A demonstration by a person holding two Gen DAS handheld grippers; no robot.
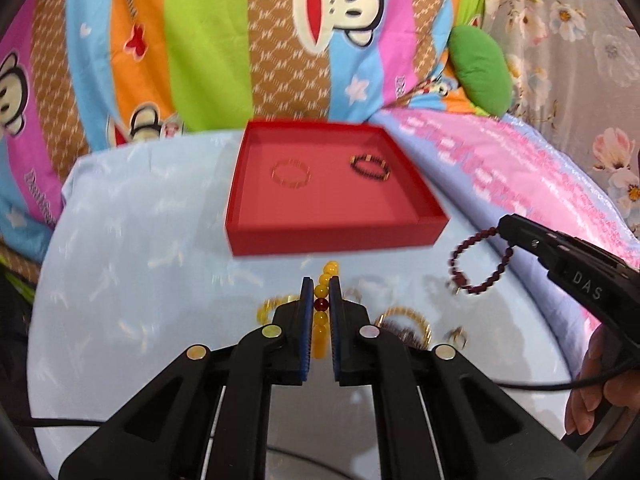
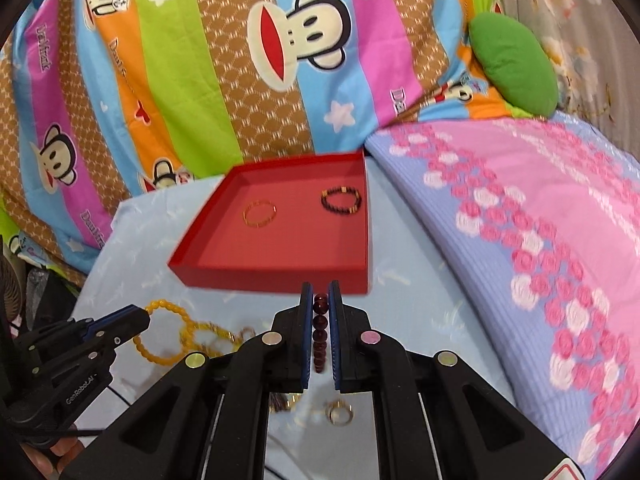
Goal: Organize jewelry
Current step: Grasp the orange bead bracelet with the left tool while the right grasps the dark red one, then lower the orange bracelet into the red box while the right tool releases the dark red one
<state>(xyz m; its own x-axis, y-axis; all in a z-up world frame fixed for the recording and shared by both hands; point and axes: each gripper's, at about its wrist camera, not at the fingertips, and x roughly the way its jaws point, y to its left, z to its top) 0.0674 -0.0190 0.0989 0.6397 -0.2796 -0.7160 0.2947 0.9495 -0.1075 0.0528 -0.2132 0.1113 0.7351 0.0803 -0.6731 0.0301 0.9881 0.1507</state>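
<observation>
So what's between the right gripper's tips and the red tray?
Only bare light-blue sheet separates the right gripper, shut on the dark red bracelet, from the red tray, per the right wrist view.

**Bedding and Surroundings**

We note a pale blue sheet as the work surface. Behind it stands a striped monkey-print quilt. Right of the sheet lies a pink-rose blanket; beyond that, a green cushion against floral fabric.
</observation>
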